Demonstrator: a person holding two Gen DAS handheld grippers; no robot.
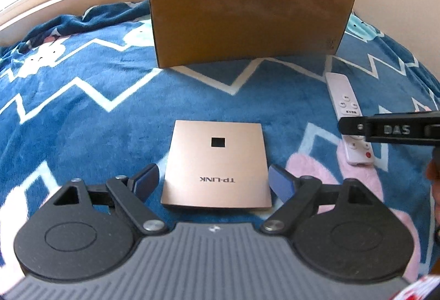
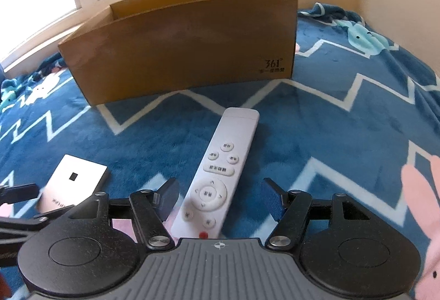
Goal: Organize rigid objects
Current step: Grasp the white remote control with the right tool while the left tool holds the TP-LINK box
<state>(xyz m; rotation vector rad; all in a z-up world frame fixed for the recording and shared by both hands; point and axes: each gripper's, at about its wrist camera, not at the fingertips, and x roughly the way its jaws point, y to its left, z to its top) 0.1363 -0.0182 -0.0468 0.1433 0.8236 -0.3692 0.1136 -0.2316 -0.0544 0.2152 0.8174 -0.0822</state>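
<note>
Left wrist view looks steeply down over its hand-held gripper (image 1: pixel 213 180), close above the TP-LINK box (image 1: pixel 217 165) on the bed (image 1: pixel 82 107). Right wrist view sits just alongside, tilted down close above the white remote (image 2: pixel 220 170). Both face the cardboard box (image 1: pixel 247 25) and window, sharing remote, TP-LINK box and blanket.

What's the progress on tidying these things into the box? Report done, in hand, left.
Done: nothing visibly packed; the cardboard box shows no contents from here.
In hand: nothing gripped. The left tongs straddle the TP-LINK device, open; the right tongs straddle the white remote, open.
Left: both items lie on the blanket.
</note>
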